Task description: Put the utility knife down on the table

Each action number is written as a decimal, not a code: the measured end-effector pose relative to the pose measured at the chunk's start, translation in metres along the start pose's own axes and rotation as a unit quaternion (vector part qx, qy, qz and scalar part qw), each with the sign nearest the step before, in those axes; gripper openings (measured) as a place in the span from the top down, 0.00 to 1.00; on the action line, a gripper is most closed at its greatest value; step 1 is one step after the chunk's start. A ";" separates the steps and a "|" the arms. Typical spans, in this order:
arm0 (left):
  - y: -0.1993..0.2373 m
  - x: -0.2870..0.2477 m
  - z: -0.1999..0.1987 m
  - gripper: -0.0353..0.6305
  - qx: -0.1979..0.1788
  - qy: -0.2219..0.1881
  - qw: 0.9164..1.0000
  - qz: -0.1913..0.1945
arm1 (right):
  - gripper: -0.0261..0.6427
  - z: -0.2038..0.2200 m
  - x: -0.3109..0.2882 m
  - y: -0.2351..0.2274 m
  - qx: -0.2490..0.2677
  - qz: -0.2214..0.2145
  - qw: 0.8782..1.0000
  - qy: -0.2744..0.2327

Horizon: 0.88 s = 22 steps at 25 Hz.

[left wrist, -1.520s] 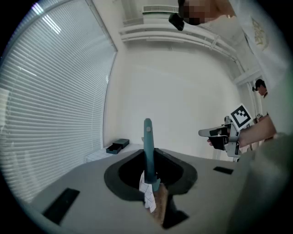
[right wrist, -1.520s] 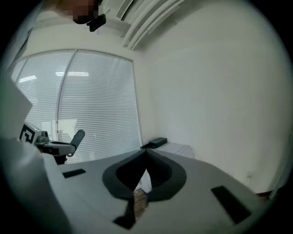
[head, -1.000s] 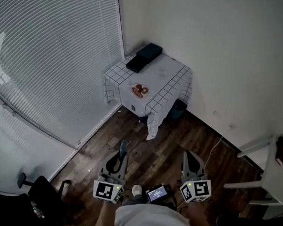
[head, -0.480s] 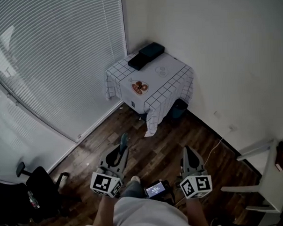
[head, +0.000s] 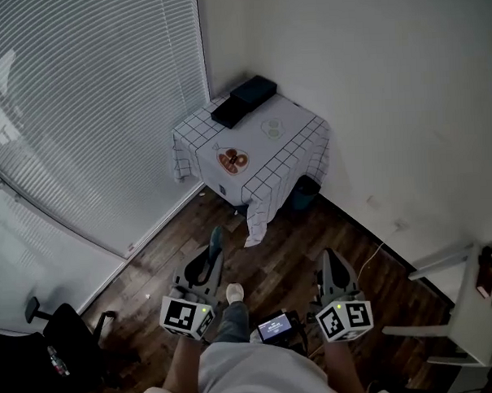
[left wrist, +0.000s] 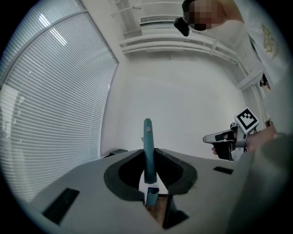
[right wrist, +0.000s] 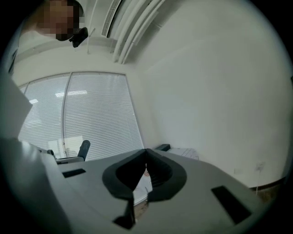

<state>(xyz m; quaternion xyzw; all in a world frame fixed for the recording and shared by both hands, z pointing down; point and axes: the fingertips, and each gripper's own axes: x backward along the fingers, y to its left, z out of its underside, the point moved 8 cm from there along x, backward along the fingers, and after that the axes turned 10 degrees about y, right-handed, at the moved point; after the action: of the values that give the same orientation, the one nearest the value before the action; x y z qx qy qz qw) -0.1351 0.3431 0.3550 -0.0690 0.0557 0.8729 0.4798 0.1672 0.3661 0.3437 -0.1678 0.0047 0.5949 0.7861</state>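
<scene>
Two grippers are held above the floor [head: 269,260], well apart from the table [head: 296,140].
The knife [left wrist: 148,141] is clamped between the left gripper's [head: 210,262] jaws; the right gripper's [right wrist: 145,160] jaws are pressed together on nothing.

Pale shirt [head: 254,377], blue-grey jeans [head: 229,321], one white shoe [head: 234,292]. The left gripper [head: 209,254] and right gripper [head: 329,260] are grey moulded shells, each carrying a white cube [head: 187,316] (black square markers on its faces).
</scene>
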 end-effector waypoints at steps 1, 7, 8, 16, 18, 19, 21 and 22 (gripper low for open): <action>0.005 -0.007 -0.002 0.83 -0.001 0.001 1.000 0.000 | 0.95 -0.002 -0.008 0.000 0.000 0.001 1.000 -0.002; 0.044 -0.051 -0.008 0.83 -0.003 0.000 1.000 0.005 | 0.95 -0.011 -0.067 -0.005 0.010 0.004 1.000 0.004; 0.051 -0.059 -0.009 0.83 -0.001 0.003 1.000 0.007 | 0.95 -0.013 -0.077 -0.006 0.014 0.006 1.000 0.006; 0.109 -0.112 -0.018 0.83 0.013 0.016 1.000 0.016 | 0.95 -0.032 -0.156 -0.004 0.068 0.029 0.997 0.003; 0.122 -0.125 -0.021 0.84 0.014 0.018 1.000 0.017 | 0.95 -0.039 -0.171 -0.002 0.083 0.032 0.996 -0.002; 0.127 -0.130 -0.022 0.83 0.013 0.018 1.000 0.018 | 0.95 -0.041 -0.178 -0.002 0.088 0.034 0.996 -0.006; 0.137 -0.140 -0.025 0.84 0.010 0.016 1.000 0.021 | 0.95 -0.046 -0.191 0.000 0.095 0.041 0.995 -0.007; 0.142 -0.144 -0.025 0.84 0.010 0.015 1.000 0.023 | 0.95 -0.048 -0.197 0.001 0.096 0.043 0.994 -0.006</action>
<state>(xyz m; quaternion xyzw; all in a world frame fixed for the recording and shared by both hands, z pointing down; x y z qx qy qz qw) -0.1766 0.1437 0.3597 -0.0759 0.0737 0.8820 0.4593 0.1176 0.1698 0.3391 -0.0880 0.0643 0.6260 0.7722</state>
